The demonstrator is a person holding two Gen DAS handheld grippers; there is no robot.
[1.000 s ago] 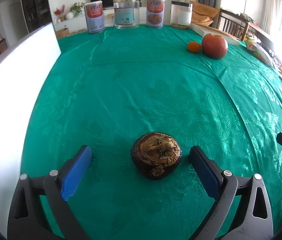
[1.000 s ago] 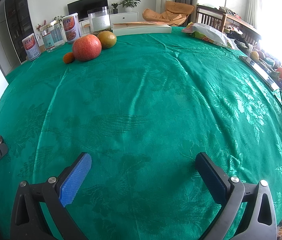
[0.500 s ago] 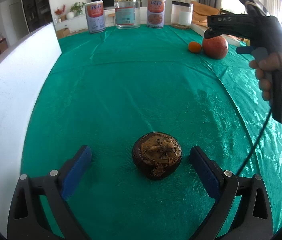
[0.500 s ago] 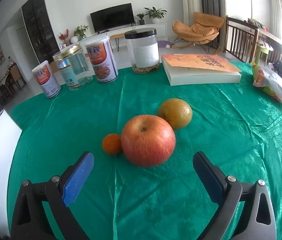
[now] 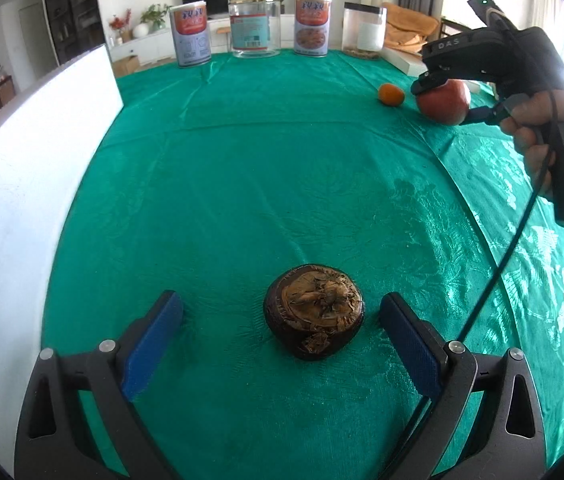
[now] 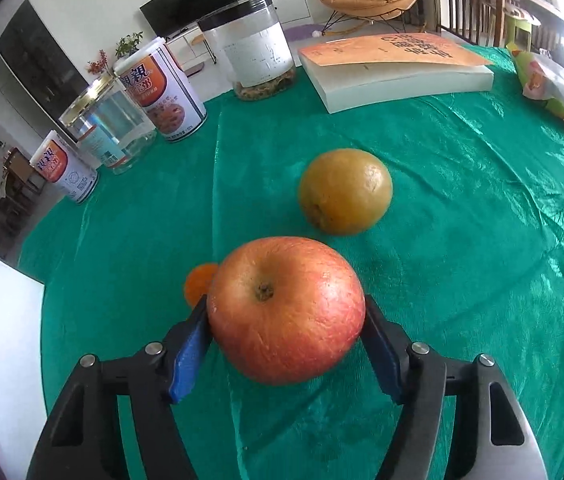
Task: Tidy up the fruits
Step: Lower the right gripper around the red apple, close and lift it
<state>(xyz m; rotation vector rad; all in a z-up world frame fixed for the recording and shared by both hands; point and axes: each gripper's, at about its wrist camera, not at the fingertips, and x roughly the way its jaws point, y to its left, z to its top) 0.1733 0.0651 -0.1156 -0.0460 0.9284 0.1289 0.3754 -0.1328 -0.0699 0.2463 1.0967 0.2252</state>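
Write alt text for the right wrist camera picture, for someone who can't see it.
A red apple sits between the closing jaws of a hand-held gripper, its blue pads at the apple's sides, on a green tablecloth. Behind the apple lie a small orange and a yellow-brown fruit; farther back stand tins, jars and a book.

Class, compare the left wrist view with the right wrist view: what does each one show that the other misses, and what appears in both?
Only the left wrist view shows the dark brown fruit lying between the open left gripper, and the hand holding the right gripper.

Only the right wrist view shows the yellow-green fruit behind the red apple, the orange-covered book, and the right gripper's jaws closing on both sides of the apple.

Both show the apple, the small orange, the tins and jars and the green tablecloth.
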